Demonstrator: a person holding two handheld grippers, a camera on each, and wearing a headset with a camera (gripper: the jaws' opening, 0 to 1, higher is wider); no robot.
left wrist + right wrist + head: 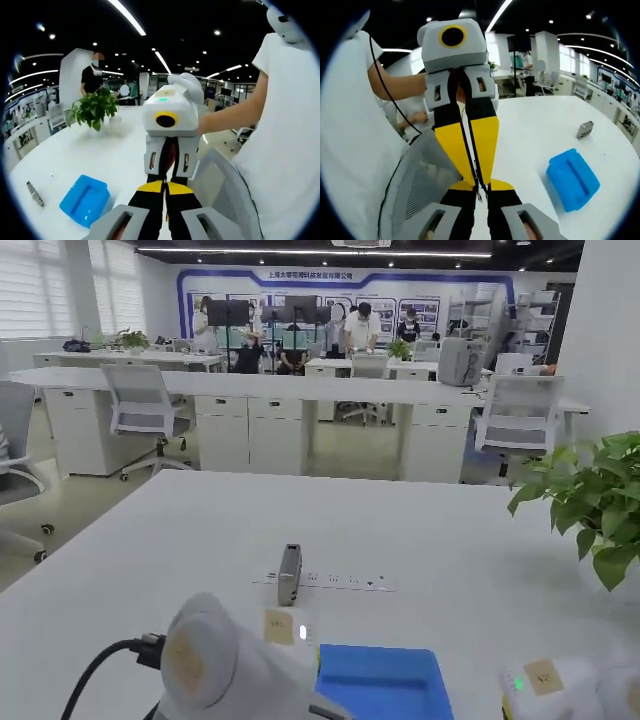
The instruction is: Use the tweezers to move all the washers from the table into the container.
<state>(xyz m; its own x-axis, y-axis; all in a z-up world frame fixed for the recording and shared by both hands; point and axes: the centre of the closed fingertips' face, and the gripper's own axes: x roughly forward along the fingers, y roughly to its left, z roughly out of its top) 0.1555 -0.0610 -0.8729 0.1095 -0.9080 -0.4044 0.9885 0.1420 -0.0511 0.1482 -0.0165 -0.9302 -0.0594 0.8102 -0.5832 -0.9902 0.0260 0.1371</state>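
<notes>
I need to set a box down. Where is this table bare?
Bare: the wide table stretch beyond the power strip to the far edge, and left of the grey block. Crowded: the near edge around the blue container; the plant overhangs the right side.

Open office — white desks [300,386], mesh chairs [140,400], ceiling strip lights [300,251].

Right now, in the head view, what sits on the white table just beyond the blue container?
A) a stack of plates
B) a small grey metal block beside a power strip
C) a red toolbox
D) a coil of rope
B: a small grey metal block stands next to the power strip set in the white table, just beyond the blue container.
</notes>
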